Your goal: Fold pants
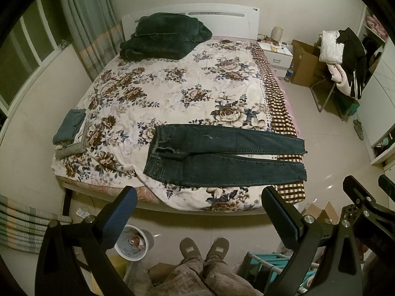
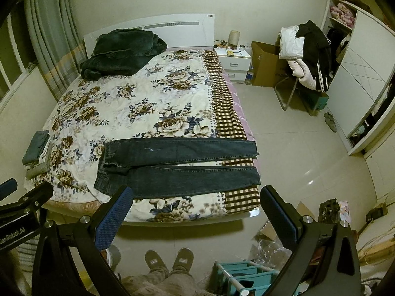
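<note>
Dark blue jeans lie flat across the foot of the bed, waistband to the left, both legs stretched out to the right edge. The right wrist view shows the same jeans with a narrow gap between the legs. My left gripper hangs open well above the floor, short of the bed's foot, with nothing between its blue pads. Likewise my right gripper is open and holds nothing, level with the jeans' near edge. Each gripper's body shows at the edge of the other's view.
The bed has a floral quilt with a checked blanket along its right side. A folded stack of clothes sits at the bed's left; a dark green bundle lies by the headboard. A person's slippered feet, a bin and a teal rack are below.
</note>
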`<control>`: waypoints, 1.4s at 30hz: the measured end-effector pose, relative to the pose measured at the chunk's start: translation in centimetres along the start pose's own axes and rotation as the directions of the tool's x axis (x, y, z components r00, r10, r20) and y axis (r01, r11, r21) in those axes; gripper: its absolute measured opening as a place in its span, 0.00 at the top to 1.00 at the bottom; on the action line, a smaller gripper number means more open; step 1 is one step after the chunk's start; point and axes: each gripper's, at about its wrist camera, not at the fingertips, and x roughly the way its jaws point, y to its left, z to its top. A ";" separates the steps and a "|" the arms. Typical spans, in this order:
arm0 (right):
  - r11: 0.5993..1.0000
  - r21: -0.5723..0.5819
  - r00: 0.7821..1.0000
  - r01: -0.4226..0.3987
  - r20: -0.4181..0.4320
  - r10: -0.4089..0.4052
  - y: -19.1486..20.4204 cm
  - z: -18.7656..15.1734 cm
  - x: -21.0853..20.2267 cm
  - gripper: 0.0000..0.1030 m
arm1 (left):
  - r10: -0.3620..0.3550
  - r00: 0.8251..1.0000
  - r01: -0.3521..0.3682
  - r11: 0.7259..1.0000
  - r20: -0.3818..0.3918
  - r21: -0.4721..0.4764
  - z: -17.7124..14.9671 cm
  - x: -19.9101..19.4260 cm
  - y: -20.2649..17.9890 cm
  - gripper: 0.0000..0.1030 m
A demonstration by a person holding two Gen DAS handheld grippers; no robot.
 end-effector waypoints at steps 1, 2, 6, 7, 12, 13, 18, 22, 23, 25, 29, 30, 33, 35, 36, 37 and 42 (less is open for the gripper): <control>1.000 -0.003 1.000 0.000 -0.002 0.000 0.0 0.1 0.0 0.00 | 0.002 1.000 -0.002 1.000 -0.002 0.000 0.0 -0.1 -0.1 0.00; 1.000 -0.003 1.000 0.000 -0.003 0.000 0.0 0.0 0.0 0.00 | 0.003 1.000 -0.003 1.000 0.002 0.001 -0.1 0.0 0.0 0.00; 1.000 0.000 1.000 -0.008 -0.006 0.008 -0.3 -0.1 -0.2 0.00 | 0.006 1.000 -0.006 1.000 0.000 0.005 0.5 0.0 -0.1 0.00; 1.000 0.000 1.000 -0.009 -0.006 0.009 -0.2 -0.1 -0.3 0.00 | 0.005 1.000 -0.005 1.000 0.000 0.007 0.5 0.1 0.0 0.00; 1.000 0.001 1.000 -0.008 -0.007 0.008 -0.3 -0.3 -0.2 0.00 | 0.002 1.000 -0.002 1.000 0.000 0.005 0.4 0.1 0.1 0.00; 1.000 0.001 1.000 -0.006 -0.007 0.006 -0.2 -0.3 -0.3 0.00 | 0.000 1.000 0.000 1.000 -0.002 0.004 0.4 0.0 0.0 0.00; 1.000 -0.004 1.000 -0.006 -0.013 0.006 -0.2 -0.7 0.3 0.00 | 0.001 1.000 -0.001 1.000 -0.002 0.004 0.5 -0.1 0.0 0.00; 1.000 -0.002 1.000 -0.006 -0.012 0.006 -0.2 -0.8 0.3 0.00 | 0.002 1.000 -0.002 1.000 -0.001 0.004 0.5 -0.1 -0.1 0.00; 1.000 -0.003 1.000 -0.005 -0.012 0.005 -0.2 -0.8 0.3 0.00 | 0.001 1.000 -0.001 1.000 -0.002 0.004 0.5 -0.1 -0.1 0.00; 1.000 -0.005 1.000 -0.003 -0.012 0.003 -0.2 -0.6 0.3 0.00 | 0.002 1.000 -0.002 1.000 -0.002 0.004 0.5 -0.1 -0.2 0.00; 1.000 -0.004 1.000 -0.001 -0.013 0.001 -0.1 -0.7 0.4 0.00 | 0.003 1.000 -0.003 1.000 -0.001 0.004 0.5 -0.2 -0.3 0.00; 1.000 -0.004 1.000 -0.003 -0.012 0.003 -0.2 -0.6 0.4 0.00 | 0.005 1.000 -0.005 1.000 -0.001 0.005 0.4 -0.1 -0.3 0.00; 1.000 -0.004 1.000 -0.004 -0.012 0.004 -0.2 -0.6 0.4 0.00 | 0.003 1.000 -0.003 1.000 0.000 0.003 0.4 -0.1 -0.3 0.00; 1.000 -0.004 1.000 -0.004 -0.012 0.004 -0.2 -0.6 0.4 0.00 | 0.004 1.000 -0.004 1.000 0.000 0.004 0.4 -0.1 -0.4 0.00; 1.000 -0.004 1.000 -0.005 -0.012 0.005 -0.2 -0.6 0.4 0.00 | 0.003 1.000 -0.003 1.000 0.000 0.003 0.4 -0.1 -0.3 0.00; 1.000 -0.004 1.000 -0.004 -0.011 0.004 -0.2 -0.7 0.4 0.00 | 0.004 1.000 -0.004 1.000 0.001 0.002 0.4 -0.3 -0.5 0.00; 1.000 -0.004 1.000 -0.004 -0.011 0.004 -0.2 -0.6 0.4 0.00 | 0.005 1.000 -0.005 1.000 0.001 0.006 0.4 -0.2 -0.5 0.00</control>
